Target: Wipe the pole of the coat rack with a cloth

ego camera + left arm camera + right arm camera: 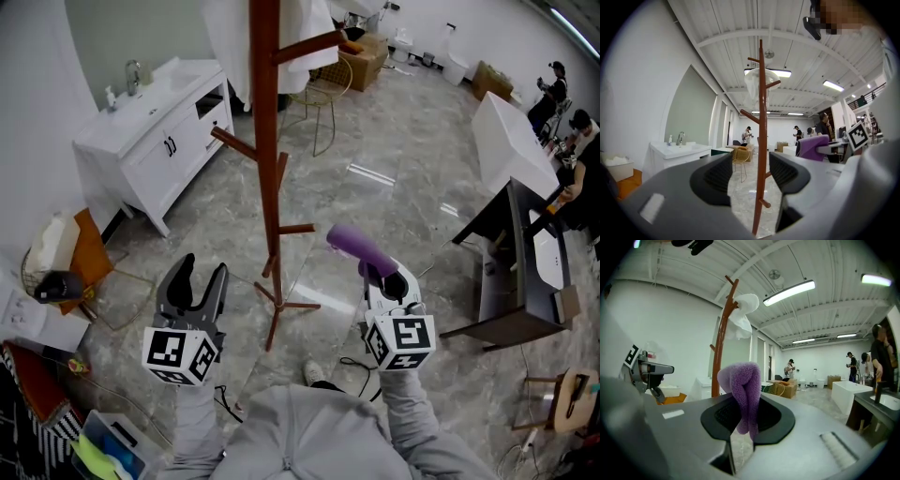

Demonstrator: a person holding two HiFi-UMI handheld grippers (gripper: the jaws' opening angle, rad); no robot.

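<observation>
Floor (403, 225) bears coat rack (270, 178), top cropped

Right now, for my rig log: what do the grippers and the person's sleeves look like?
The left gripper and right gripper have grey bodies with black ribbed pads; each carries a white cube of black square markers. The sleeves are grey.

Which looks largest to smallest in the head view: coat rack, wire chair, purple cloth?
1. coat rack, tallest by far.
2-3. wire chair and purple cloth look alike; the cloth sits nearer the camera, so unranked.
</observation>
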